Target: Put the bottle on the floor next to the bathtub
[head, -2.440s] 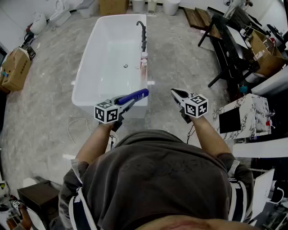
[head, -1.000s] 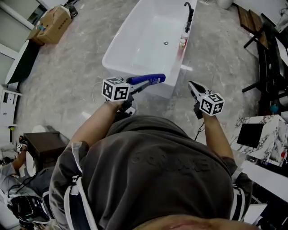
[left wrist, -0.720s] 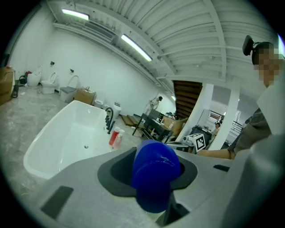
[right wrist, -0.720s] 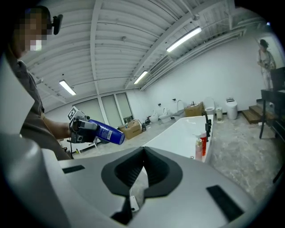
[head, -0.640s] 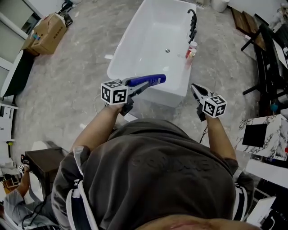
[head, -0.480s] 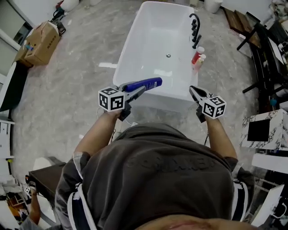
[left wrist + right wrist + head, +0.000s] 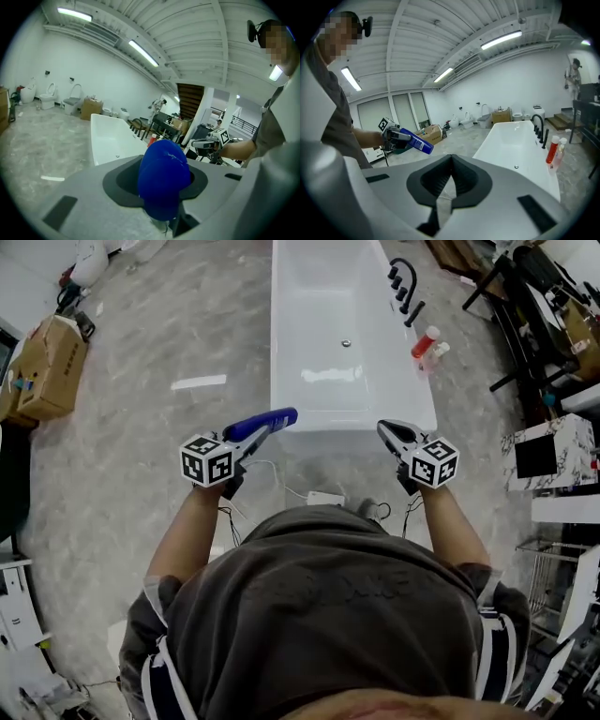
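While left claw (image 7: 251, 437) grips blue bottle (image 7: 269, 420), two bottles (image 7: 426, 341) at bathtub (image 7: 352, 420) edge.

1. the bottle (image 7: 262, 422) is blue and slim, with pale print on its side. it lies almost level, off the floor (image 7: 141, 418), clamped between the jaws of the left gripper (image 7: 251, 435). in the head view its free end points toward 2 o'clock.
2. the bathtub (image 7: 281, 352) is white, oblong and freestanding, with a small drain in its bottom. it runs toward 12 o'clock, and its near left corner shows right at the bottle's free end.
3. the floor is grey and marbled.
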`<control>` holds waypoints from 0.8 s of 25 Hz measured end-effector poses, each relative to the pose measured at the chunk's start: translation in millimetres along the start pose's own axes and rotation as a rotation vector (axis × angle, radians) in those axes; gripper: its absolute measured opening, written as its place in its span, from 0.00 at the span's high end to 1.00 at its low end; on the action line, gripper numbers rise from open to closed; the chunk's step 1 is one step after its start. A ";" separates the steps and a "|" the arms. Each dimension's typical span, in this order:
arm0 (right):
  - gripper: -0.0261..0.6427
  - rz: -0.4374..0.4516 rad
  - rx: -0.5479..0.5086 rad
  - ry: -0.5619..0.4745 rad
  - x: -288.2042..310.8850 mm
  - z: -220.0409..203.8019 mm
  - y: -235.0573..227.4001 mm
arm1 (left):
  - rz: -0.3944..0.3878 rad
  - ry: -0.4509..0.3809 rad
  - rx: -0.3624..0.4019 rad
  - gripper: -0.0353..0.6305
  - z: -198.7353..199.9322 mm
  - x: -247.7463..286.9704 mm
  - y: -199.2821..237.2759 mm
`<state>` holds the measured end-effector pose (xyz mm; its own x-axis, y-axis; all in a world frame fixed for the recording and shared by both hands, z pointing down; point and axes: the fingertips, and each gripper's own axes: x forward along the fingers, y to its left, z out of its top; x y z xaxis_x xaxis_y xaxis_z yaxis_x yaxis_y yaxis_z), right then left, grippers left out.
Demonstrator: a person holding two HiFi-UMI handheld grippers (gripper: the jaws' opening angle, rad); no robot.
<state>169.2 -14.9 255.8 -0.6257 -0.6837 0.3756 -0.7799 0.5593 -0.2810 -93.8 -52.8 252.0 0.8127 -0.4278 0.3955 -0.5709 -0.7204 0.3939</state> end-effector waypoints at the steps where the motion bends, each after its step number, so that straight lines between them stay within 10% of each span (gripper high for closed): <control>1: 0.97 -0.010 -0.002 -0.001 2.0 1.6 3.8 | -0.001 -0.010 -0.006 0.74 2.6 -5.0 5.6; 20: 0.97 0.151 -0.101 -0.022 -17.6 4.8 -32.6 | 0.186 0.024 -0.077 0.74 -33.6 30.5 -13.1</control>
<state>205.5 -23.3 254.1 -0.7367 -0.5980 0.3157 -0.6719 0.7000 -0.2420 -65.4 -38.1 286.8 0.6898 -0.5358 0.4868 -0.7189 -0.5860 0.3737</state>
